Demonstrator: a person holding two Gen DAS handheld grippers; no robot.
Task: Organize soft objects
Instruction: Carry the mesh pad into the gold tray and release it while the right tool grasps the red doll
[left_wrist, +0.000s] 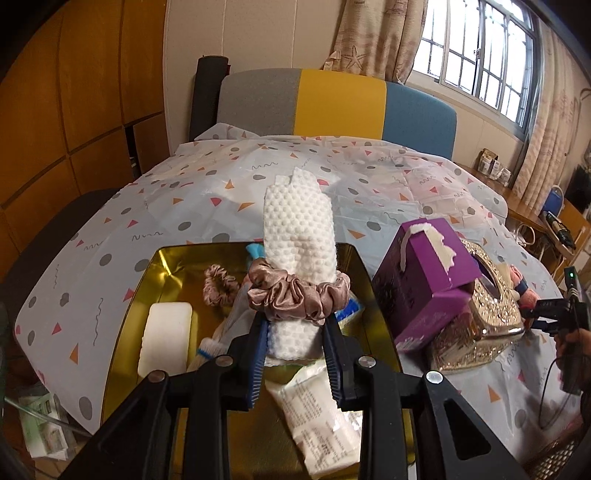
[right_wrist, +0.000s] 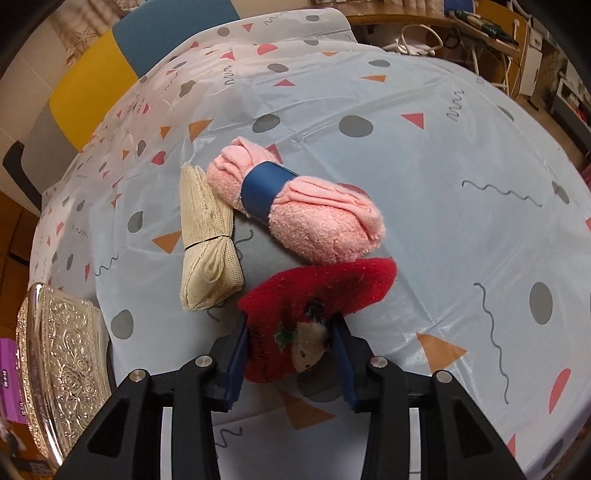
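White dimpled cloth roll (left_wrist: 299, 236) sits between the fingers of our left gripper (left_wrist: 295, 332), which clamp its lower end just below the pink satin scrunchie (left_wrist: 299, 293) banding it. We hold it above the gold tray (left_wrist: 373, 280), where a smaller scrunchie (left_wrist: 218, 284), a white foam block (left_wrist: 166, 332) and a sealed white packet (left_wrist: 317, 421) already lie. We judge the roll light and spongy; it will squash under pressure and could unroll if the scrunchie slips, so a grip close to the band seems best. Its long axis runs away from us, the free end pointing up toward the far edge of the patterned tablecloth (left_wrist: 147, 206).

Our right gripper (right_wrist: 291, 350) is closed on 1 red plush piece (right_wrist: 317, 291), fingers pinching its near end; the piece lies crosswise, its far end trailing right on the cloth. It looks fuzzy, limp and easy to hold. Just beyond lie a pink towel bundle (right_wrist: 314, 218) with a blue band, angled from upper left to lower right, and a cream mesh bundle (right_wrist: 207, 236) touching it.
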